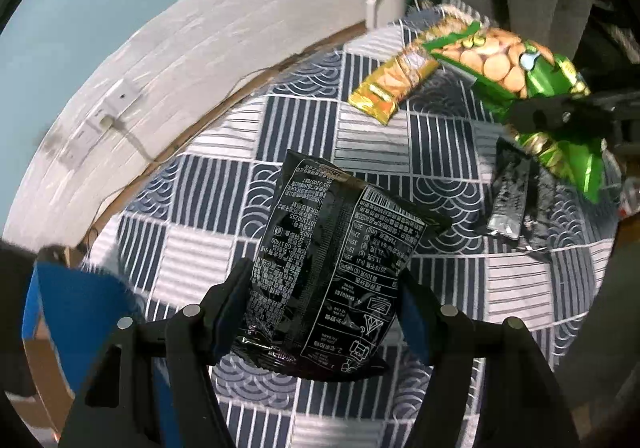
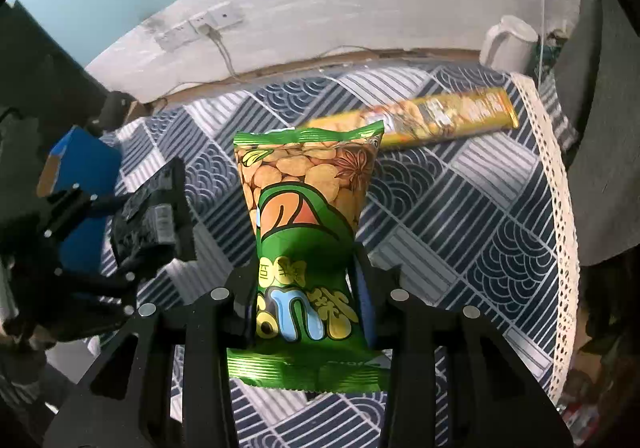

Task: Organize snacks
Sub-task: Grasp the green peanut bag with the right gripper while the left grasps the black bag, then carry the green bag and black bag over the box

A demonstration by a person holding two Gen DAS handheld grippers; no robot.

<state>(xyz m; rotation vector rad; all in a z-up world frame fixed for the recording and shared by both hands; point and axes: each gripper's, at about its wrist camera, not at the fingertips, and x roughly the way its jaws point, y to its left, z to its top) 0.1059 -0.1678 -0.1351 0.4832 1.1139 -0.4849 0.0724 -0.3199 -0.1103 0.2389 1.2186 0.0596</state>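
Observation:
My left gripper [image 1: 322,284] is shut on a black snack bag [image 1: 332,248] and holds it by its lower half, above the patterned tablecloth [image 1: 248,128]. My right gripper [image 2: 306,276] is shut on a green peanut bag [image 2: 308,184], pinched at its waist and lifted off the cloth. In the left wrist view that green bag [image 1: 500,64] hangs at the upper right in the right gripper [image 1: 536,120]. The right wrist view shows the black bag [image 2: 156,208] at the left. A long yellow biscuit packet [image 2: 432,120] lies on the cloth behind the green bag.
A white mug [image 2: 508,44] stands at the far edge near the wall. A blue box [image 2: 80,176] sits at the left end of the table. A small black and silver sachet [image 1: 510,196] lies flat on the cloth. A lace border [image 2: 560,188] marks the cloth's right edge.

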